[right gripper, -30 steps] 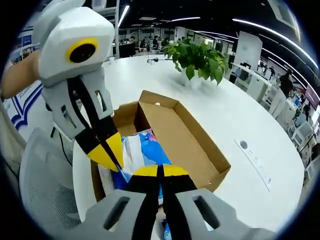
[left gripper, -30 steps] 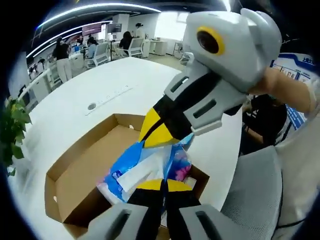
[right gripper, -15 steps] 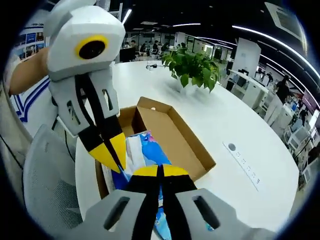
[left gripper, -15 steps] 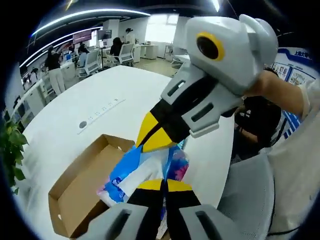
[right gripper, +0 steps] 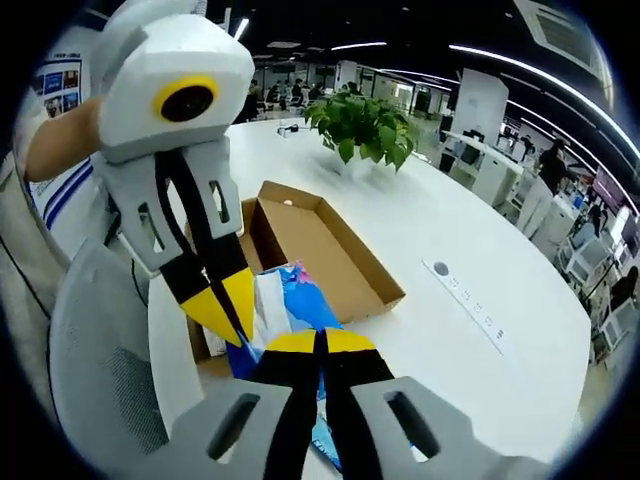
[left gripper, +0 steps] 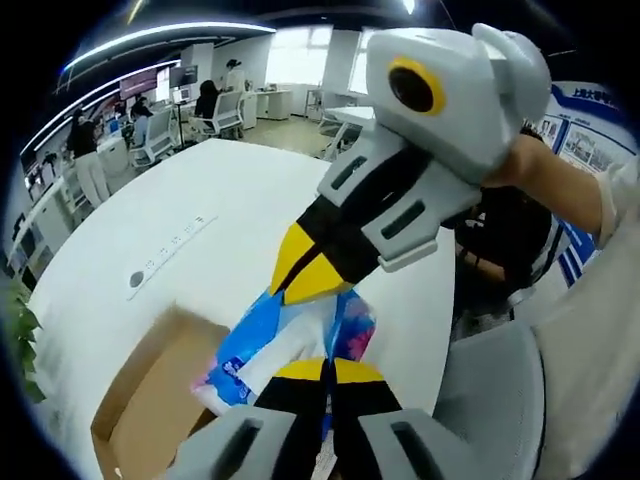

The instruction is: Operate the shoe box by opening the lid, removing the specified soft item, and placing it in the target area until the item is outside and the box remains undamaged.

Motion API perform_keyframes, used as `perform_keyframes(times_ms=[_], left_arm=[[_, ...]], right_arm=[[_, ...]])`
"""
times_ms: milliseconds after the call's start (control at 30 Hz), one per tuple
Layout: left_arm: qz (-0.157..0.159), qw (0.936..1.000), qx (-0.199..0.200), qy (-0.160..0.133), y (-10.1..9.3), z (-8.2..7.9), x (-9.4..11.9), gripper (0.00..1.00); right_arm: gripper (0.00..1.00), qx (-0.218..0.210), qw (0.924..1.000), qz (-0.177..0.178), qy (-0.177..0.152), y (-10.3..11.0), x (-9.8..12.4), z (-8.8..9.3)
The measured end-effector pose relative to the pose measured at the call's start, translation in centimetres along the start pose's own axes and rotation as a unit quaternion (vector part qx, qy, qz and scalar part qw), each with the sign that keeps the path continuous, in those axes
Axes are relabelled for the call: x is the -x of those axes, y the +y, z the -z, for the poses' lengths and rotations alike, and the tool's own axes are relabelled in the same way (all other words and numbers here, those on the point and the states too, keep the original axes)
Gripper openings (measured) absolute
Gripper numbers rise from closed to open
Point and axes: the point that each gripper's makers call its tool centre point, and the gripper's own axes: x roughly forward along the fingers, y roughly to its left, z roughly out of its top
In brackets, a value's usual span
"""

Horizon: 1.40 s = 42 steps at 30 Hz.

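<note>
Spreading out beneath both grippers lay a big white table (right gripper: 470, 250), with the open cardboard shoe box (right gripper: 320, 255) resting on it below and beyond the jaws in the right gripper view. In the left gripper view the same box (left gripper: 150, 400) sat low and to the left of that gripper's jaws, its brown floor bare where it showed. A grey mesh chair (right gripper: 100, 380) stood to the left of the right gripper's jaws, close against the table edge, and a potted green plant (right gripper: 360, 125) stood on the table well beyond the box.

The soft item, a blue, white and pink plastic pack (left gripper: 295, 345), hung above the box, held between the two tools. The left gripper (left gripper: 328, 368) was clamped on the near edge of the pack, its yellow-tipped jaws pressed together with the wrapper between them. The right gripper (left gripper: 310, 280) came in from the upper right of that view, a hand behind its grey body, and its yellow tips pinched the far upper edge of the same pack.

From the right gripper view, the right gripper (right gripper: 318, 342) likewise had its jaws closed on the pack (right gripper: 290, 310), while the left gripper (right gripper: 222, 305) reached down from the upper left and gripped the pack's other side, just beside it.
</note>
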Motion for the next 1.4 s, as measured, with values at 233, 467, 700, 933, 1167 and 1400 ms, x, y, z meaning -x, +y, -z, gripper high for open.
perform_keyframes(times_ms=[233,467,700,933,1167,1400], left_arm=[[0.015,0.9998,-0.011,0.006,-1.1,-1.6,-2.1,0.0],[0.029,0.9992,-0.024,0.013,-2.0,-2.9,-4.3,0.0],[0.044,0.9984,-0.032,0.015,-3.0,-4.2,-6.3,0.0],[0.058,0.9975,-0.037,0.015,-3.8,-5.7,-8.5,0.0],[0.069,0.9963,-0.047,0.019,-4.3,-7.1,-10.4,0.0],[0.075,0.9953,-0.058,0.019,-4.6,-8.7,-12.6,0.0]], right_arm=[[0.0,-0.014,0.9999,0.002,0.006,-1.3,1.6,2.1],[0.0,-0.025,0.9996,0.006,0.01,-2.4,3.1,4.2],[0.0,-0.037,0.9991,0.012,0.018,-3.6,4.5,6.3],[0.0,-0.046,0.9985,0.018,0.025,-5.1,6.0,8.2],[0.0,-0.056,0.9977,0.024,0.031,-6.5,7.2,9.9],[0.0,-0.061,0.9971,0.031,0.035,-8.3,8.3,11.6]])
